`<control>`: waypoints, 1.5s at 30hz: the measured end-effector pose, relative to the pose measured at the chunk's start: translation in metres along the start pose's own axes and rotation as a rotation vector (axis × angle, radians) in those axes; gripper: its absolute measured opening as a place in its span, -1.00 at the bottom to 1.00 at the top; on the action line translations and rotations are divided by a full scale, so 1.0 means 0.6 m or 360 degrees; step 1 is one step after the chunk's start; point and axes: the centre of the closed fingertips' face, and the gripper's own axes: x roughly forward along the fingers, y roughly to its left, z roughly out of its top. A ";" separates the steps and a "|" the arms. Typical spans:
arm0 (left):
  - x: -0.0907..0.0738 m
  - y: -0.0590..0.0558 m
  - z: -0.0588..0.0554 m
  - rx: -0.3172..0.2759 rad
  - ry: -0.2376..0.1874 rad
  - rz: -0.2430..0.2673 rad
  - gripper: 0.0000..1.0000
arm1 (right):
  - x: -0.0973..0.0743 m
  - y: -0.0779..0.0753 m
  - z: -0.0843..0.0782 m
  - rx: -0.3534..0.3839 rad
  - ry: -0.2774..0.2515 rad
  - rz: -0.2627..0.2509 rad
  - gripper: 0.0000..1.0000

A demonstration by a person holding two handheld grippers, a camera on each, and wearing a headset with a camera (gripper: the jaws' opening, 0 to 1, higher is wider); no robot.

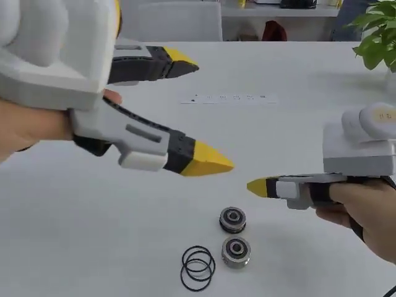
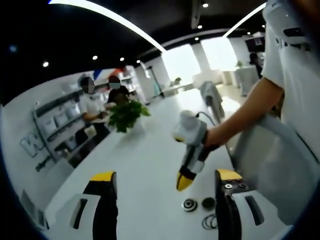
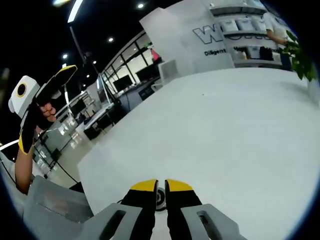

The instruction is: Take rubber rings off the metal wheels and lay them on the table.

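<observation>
Head view: wheels [image 1: 232,219] near right claw [image 1: 252,185]

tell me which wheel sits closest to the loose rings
The lower wheel in the head view, right beside the rings; the other wheel lies farther up the table, nearer the right gripper.

Both the left gripper [image 1: 214,115] and right gripper [image 1: 255,185] are white-grey, black jaws going yellow at the ends. The rings [image 1: 198,267] are black and the wheels [image 1: 232,219] silvery with dark centres. Table [image 1: 278,136] plain white, plant [image 1: 377,34] green.
</observation>
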 end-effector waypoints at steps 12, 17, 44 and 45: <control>0.089 0.011 -0.058 -0.0104 -0.0013 0.0051 0.38 | 0.002 -0.008 -0.011 0.0002 0.0035 -0.0020 -0.95; 0.116 -0.020 -0.117 -0.0190 0.0036 0.0015 0.15 | 0.003 -0.011 -0.015 -0.0005 0.0053 -0.0027 -0.95; 0.167 -0.077 -0.248 -0.0354 0.0283 -0.0113 -0.35 | 0.024 -0.010 -0.099 -0.0268 0.0422 0.0016 -0.79; 0.168 -0.079 -0.247 -0.0408 0.0265 -0.0118 -0.37 | 0.025 -0.010 -0.101 -0.0278 0.0433 0.0017 -0.78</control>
